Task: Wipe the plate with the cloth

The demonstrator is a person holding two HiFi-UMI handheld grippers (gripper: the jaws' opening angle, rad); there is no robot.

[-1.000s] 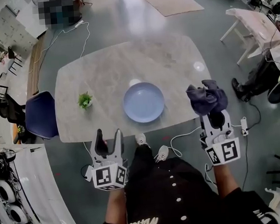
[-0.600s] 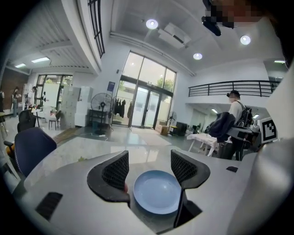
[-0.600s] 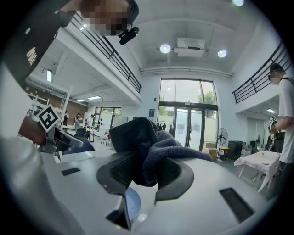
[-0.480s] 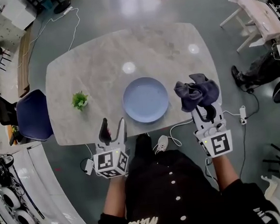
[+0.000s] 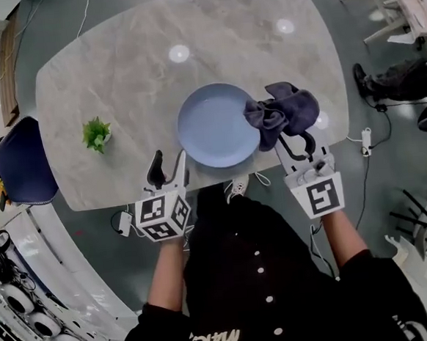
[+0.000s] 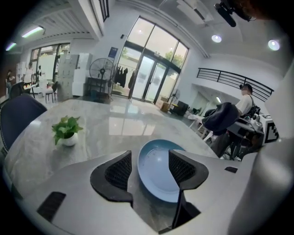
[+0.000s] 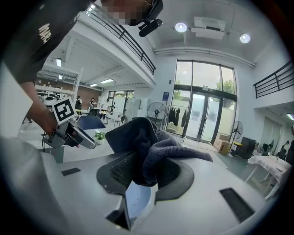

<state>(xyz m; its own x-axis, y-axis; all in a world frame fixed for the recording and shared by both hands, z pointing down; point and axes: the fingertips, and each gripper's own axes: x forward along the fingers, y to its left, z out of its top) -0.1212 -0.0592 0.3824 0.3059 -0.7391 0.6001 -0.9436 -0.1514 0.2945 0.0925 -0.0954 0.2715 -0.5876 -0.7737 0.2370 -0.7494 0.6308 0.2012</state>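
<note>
We note the plate [image 5: 217,125] at frame centre. Our right gripper [image 5: 297,139] is clamped on the bunched cloth [image 5: 282,113], which overlaps the plate's right rim, so the wipe runs leftward. Our left gripper [image 5: 167,164] sits at lower left, its jaws apart and just narrowing, with nothing between them.

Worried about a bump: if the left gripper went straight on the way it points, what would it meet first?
Probably the blue plate, whose near rim shows between the jaws of the left gripper, which have just been closing slightly, pressing nothing. Depth is unclear: the table might come first.
</note>
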